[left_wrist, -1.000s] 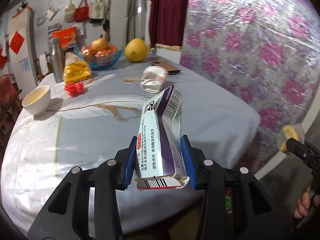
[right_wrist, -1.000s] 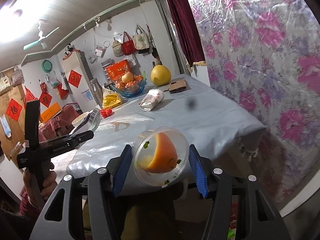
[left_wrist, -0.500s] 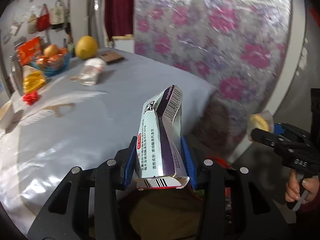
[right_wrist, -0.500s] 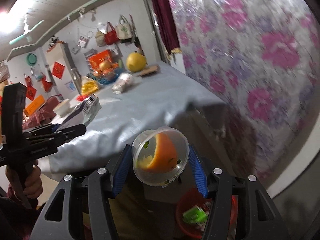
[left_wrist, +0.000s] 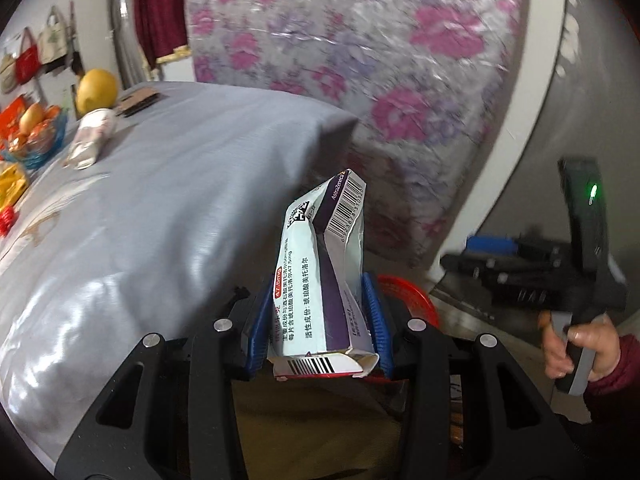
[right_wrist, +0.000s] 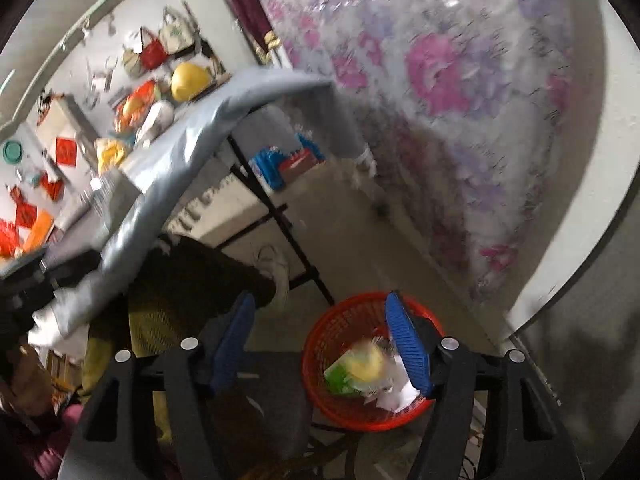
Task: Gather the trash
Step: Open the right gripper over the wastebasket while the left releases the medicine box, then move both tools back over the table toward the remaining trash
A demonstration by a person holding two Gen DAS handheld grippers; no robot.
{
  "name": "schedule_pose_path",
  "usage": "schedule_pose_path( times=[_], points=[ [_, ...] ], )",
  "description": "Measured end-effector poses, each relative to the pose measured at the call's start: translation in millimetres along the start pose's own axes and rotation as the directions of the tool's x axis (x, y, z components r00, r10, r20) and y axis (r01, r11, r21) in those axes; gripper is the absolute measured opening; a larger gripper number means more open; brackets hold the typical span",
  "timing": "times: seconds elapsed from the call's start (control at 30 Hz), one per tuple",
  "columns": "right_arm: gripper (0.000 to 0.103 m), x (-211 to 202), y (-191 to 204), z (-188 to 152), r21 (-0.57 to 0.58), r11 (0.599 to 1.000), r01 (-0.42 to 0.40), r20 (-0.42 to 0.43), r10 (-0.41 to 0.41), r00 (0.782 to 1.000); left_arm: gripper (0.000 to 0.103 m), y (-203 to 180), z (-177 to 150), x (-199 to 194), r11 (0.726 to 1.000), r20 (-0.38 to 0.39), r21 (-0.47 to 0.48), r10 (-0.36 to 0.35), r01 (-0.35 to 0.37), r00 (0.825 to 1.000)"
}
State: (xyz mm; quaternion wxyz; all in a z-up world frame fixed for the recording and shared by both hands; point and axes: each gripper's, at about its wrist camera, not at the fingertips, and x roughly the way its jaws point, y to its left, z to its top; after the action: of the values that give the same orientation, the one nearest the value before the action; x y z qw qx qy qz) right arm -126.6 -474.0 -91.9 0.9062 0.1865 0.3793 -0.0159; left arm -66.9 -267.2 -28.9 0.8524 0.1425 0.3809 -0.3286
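My left gripper (left_wrist: 320, 286) is shut on a crumpled white and purple medicine box (left_wrist: 320, 272) that stands up between the blue pads. Behind the box peeks the rim of a red plastic basket (left_wrist: 416, 300). In the right wrist view my right gripper (right_wrist: 320, 298) hangs over that red basket (right_wrist: 320, 344) on the floor. Its jaws are opening and nothing is between them. A blurred clear cup with orange peel (right_wrist: 366, 362) lies in the basket among other trash, free of the pads. A hand (left_wrist: 576, 344) holds the right gripper's handle.
The table with a grey cloth (left_wrist: 168, 184) carries a yellow pomelo (left_wrist: 97, 90), a fruit bowl (left_wrist: 34, 136) and a crushed white cup (left_wrist: 94, 136). A floral sheet (right_wrist: 460, 92) covers the wall. Black table legs (right_wrist: 280, 220), a person's leg and shoe (right_wrist: 276, 270) stand near the basket.
Both grippers have swung away from the table and down toward the red basket. The right jaws widened and let go of the cup, which dropped into the basket. The left still holds the box.
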Motion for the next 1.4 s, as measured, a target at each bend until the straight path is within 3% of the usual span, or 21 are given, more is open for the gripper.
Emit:
schedule_pose_path(
  times=[0.07, 0.17, 0.53, 0.57, 0.6, 0.63, 0.83, 1.13, 1.4],
  points=[
    [0.078, -12, -7, 3, 0.016, 1.000, 0.007, 0.051, -0.008, 0.999, 0.043, -8, 1, 7, 1.000, -0.014, 0.018, -0.012, 0.012, 1.000],
    [0.079, -24, -18, 9, 0.046, 0.999, 0.004, 0.098, -0.008, 0.995, 0.043, -24, 3, 21, 0.998, -0.040, 0.057, -0.033, 0.035, 0.999],
    [0.079, -31, -36, 14, 0.079, 0.997, -0.001, 0.128, -0.009, 0.992, 0.046, -70, 11, 74, 0.983, -0.136, 0.148, -0.091, 0.111, 0.986],
    [0.079, -32, -36, 14, 0.082, 0.997, -0.002, 0.129, -0.008, 0.992, 0.050, -72, 12, 77, 0.981, -0.141, 0.153, -0.095, 0.116, 0.986],
    [0.079, -32, -37, 14, 0.085, 0.996, -0.005, 0.130, -0.006, 0.992, 0.064, -74, 13, 80, 0.982, -0.143, 0.153, -0.094, 0.115, 0.985],
    [0.079, -33, -37, 14, 0.088, 0.996, -0.008, 0.132, -0.004, 0.991, 0.077, -74, 14, 82, 0.982, -0.140, 0.148, -0.092, 0.113, 0.986],
    [0.079, -39, -37, 15, 0.091, 0.995, -0.029, 0.153, 0.015, 0.988, 0.092, -67, 14, 69, 0.988, -0.090, 0.136, -0.065, 0.077, 0.994],
    [0.080, -40, -19, 16, 0.049, 0.998, -0.042, 0.154, 0.034, 0.988, 0.095, -32, 7, 35, 0.998, 0.008, 0.051, 0.036, -0.037, 0.999],
    [0.082, -46, -7, 19, 0.021, 0.998, -0.059, 0.167, 0.055, 0.984, 0.096, -1, 5, 11, 0.996, 0.053, -0.036, 0.079, -0.077, 0.995]
  ],
)
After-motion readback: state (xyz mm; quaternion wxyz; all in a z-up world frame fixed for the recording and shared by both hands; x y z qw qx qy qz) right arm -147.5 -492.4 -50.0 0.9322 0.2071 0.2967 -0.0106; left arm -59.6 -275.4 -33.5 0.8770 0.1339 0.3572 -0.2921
